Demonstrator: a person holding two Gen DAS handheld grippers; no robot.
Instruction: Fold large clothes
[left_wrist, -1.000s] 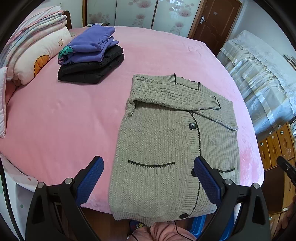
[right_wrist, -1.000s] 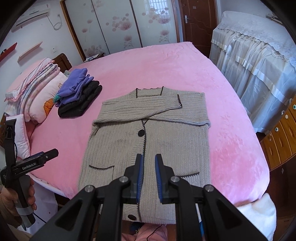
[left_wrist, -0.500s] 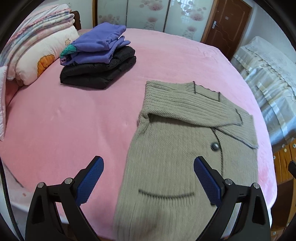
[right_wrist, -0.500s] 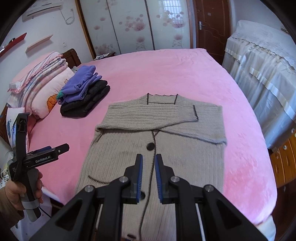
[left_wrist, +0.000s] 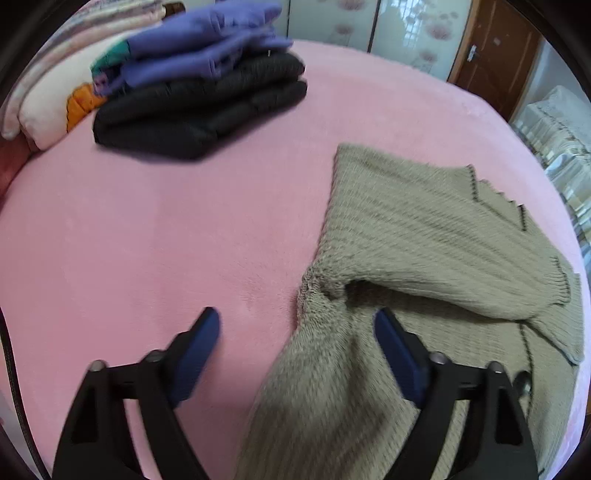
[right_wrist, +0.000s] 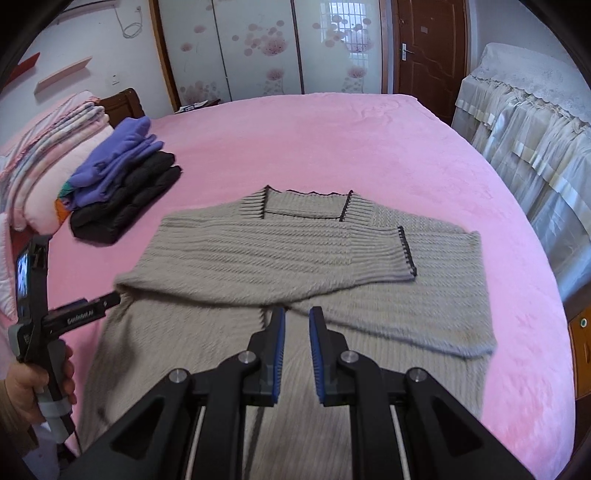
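Observation:
A grey knit cardigan lies flat on the pink bed, both sleeves folded across its chest. My left gripper hovers low over the cardigan's left side edge, below the folded sleeve. Its jaws are wide and closing, with that edge between them; the pads are not pressing on it. In the right wrist view the cardigan fills the middle, and the left gripper sits at its left side in a hand. My right gripper is over the cardigan's middle, nearly closed, holding nothing.
A folded stack of purple and black clothes sits at the bed's far left, beside pillows and quilts. Cloth-covered furniture stands along the right side. Wardrobe doors and a brown door are behind the bed.
Both grippers have dropped and moved forward from the hem towards the cardigan's chest. The left gripper's jaws have narrowed somewhat. The right jaws look the same.

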